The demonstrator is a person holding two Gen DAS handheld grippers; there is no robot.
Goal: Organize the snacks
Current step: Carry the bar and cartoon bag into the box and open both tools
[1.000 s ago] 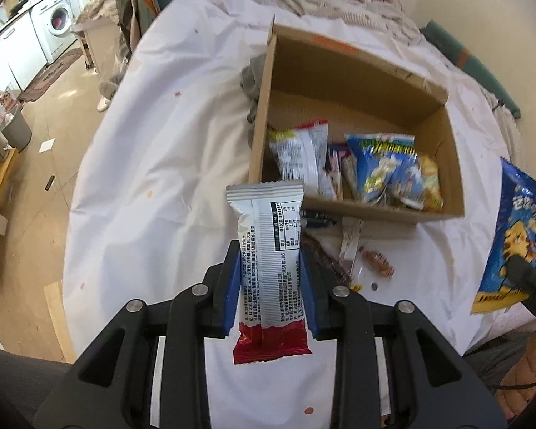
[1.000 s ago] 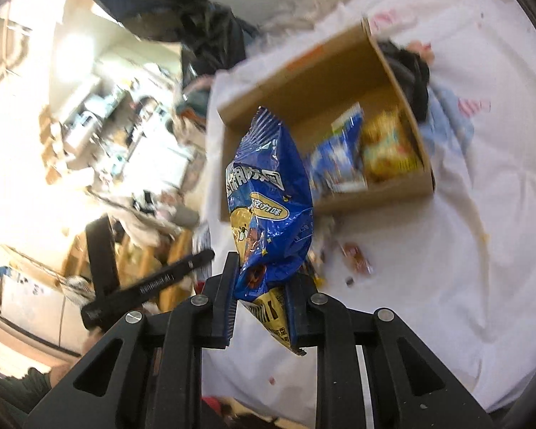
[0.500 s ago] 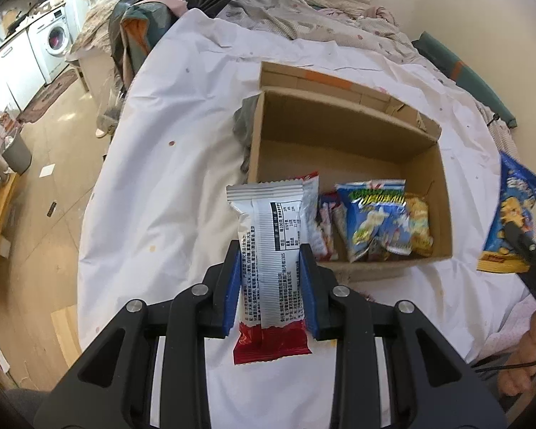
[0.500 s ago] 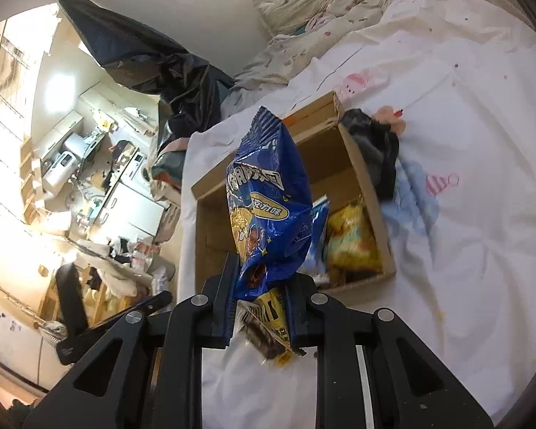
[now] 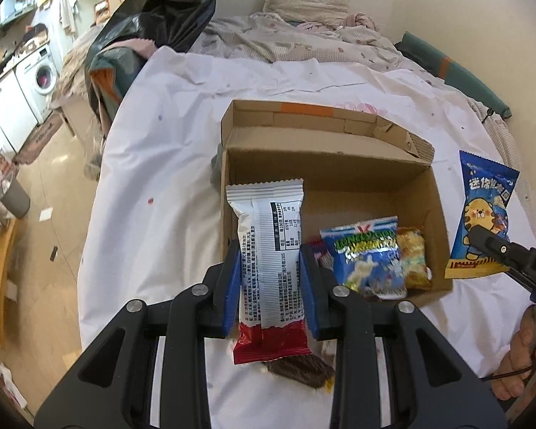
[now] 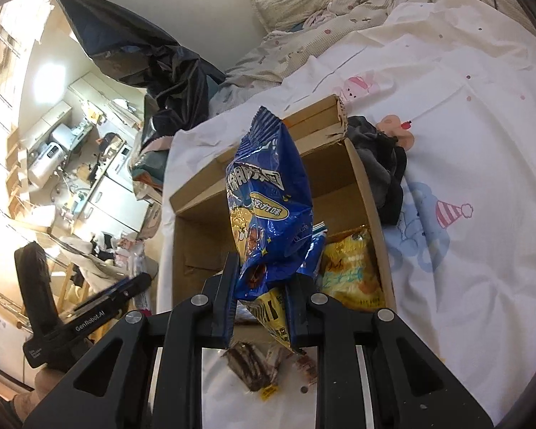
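My left gripper (image 5: pixel 270 287) is shut on a white and red snack packet (image 5: pixel 270 254), held upright in front of the open cardboard box (image 5: pixel 339 164). My right gripper (image 6: pixel 261 300) is shut on a blue snack bag (image 6: pixel 269 200), held upright over the near wall of the same box (image 6: pixel 370 214). The blue bag and right gripper also show at the right of the left wrist view (image 5: pixel 482 214). Inside the box lie a blue-green snack bag (image 5: pixel 366 259) and a yellow snack bag (image 5: pixel 412 257), also seen from the right (image 6: pixel 352 271).
The box stands on a white sheet over a bed (image 5: pixel 160 178). A dark brown wrapped snack (image 5: pixel 300 370) and small wrappers (image 6: pixel 253 364) lie on the sheet before the box. Dark clothing (image 6: pixel 378 164) lies beside the box. A black bag (image 5: pixel 160 10) and pillows sit beyond.
Both grippers have drawn back and tilted up with their packets still held. The box now sits lower and nearer in both views, and more of the bed behind it shows.
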